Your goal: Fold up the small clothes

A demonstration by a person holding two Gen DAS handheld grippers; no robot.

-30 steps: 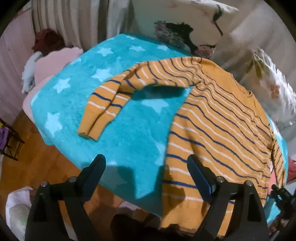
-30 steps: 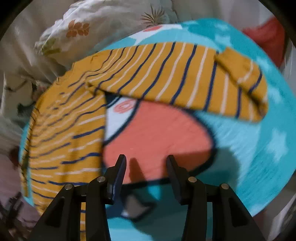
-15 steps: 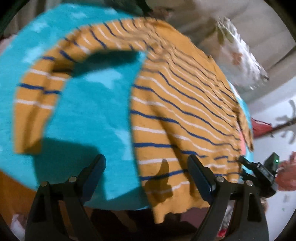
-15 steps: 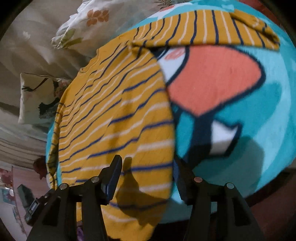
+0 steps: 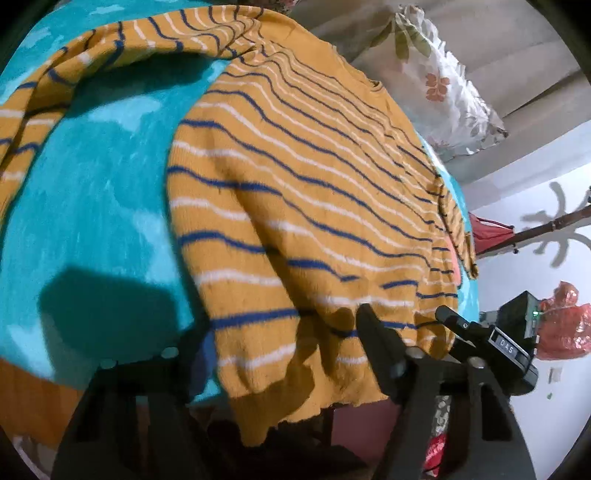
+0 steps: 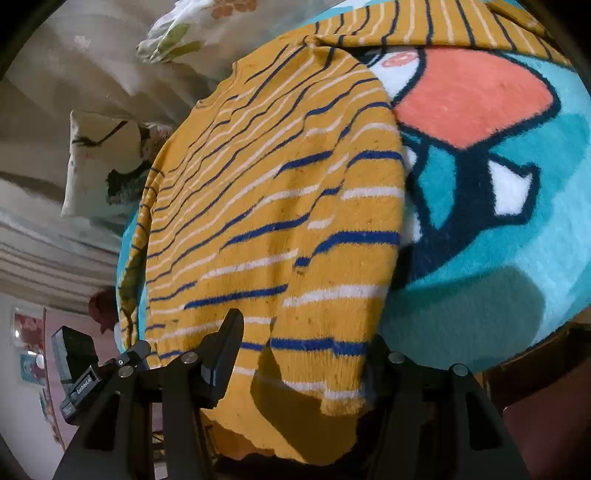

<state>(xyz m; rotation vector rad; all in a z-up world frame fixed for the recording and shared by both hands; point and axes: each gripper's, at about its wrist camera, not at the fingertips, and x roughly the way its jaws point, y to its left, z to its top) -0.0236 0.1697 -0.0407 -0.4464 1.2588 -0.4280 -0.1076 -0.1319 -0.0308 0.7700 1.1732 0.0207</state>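
A mustard sweater with blue and white stripes [image 5: 303, 192] lies spread on a teal blanket [image 5: 96, 206], its hem hanging over the near edge. My left gripper [image 5: 284, 339] is open, its fingers straddling the hem's left corner. One sleeve [image 5: 74, 74] curves off to the far left. In the right wrist view the same sweater [image 6: 280, 206] fills the middle, and my right gripper [image 6: 306, 350] is open with its fingers either side of the hem's right corner. The other sleeve [image 6: 443, 26] stretches along the top right.
Floral pillows [image 5: 443, 85] lie behind the sweater. The blanket has an orange and white cartoon print [image 6: 469, 96] on its right part. The other gripper's body shows at the edge of each view [image 5: 509, 343]. A red bag [image 5: 561, 325] hangs at right.
Both grippers have moved in from the blanket's outer parts to the sweater's hem and come lower and closer. The right gripper's jaws have opened wider. The sweater has not moved.
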